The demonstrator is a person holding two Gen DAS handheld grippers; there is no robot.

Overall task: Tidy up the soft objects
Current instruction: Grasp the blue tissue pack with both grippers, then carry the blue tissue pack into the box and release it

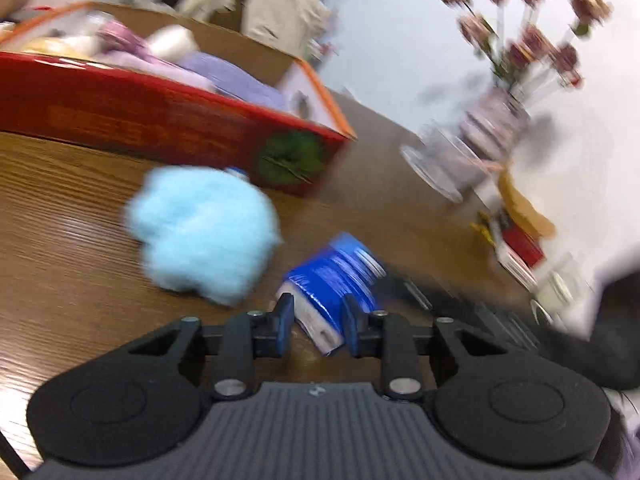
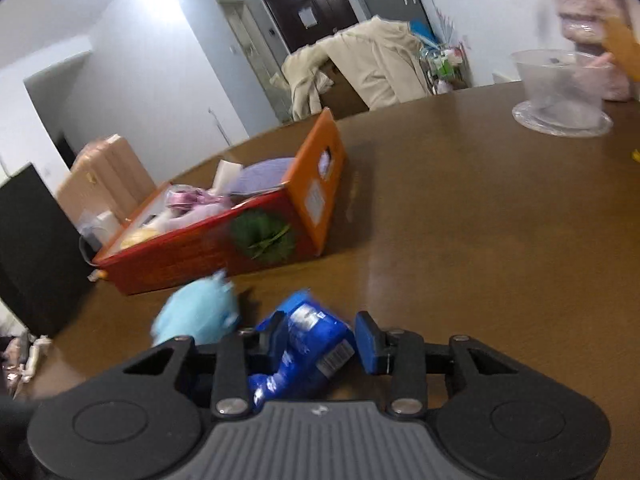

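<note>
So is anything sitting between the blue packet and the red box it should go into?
Partly. The fluffy light-blue toy lies on the table between the blue packet and the near wall of the red box, slightly to one side. Lifting the packet over it looks feasible; nothing else visible blocks the way.

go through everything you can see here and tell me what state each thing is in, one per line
Blue packet: crumpled, lying on table, between both grippers' fingers.
Light blue plush: loose on table, beside red box.
Red box: open, holding soft items.
Left gripper: narrowed around packet.
Right gripper: narrowed around packet.
Clear bowl: upright.
</note>
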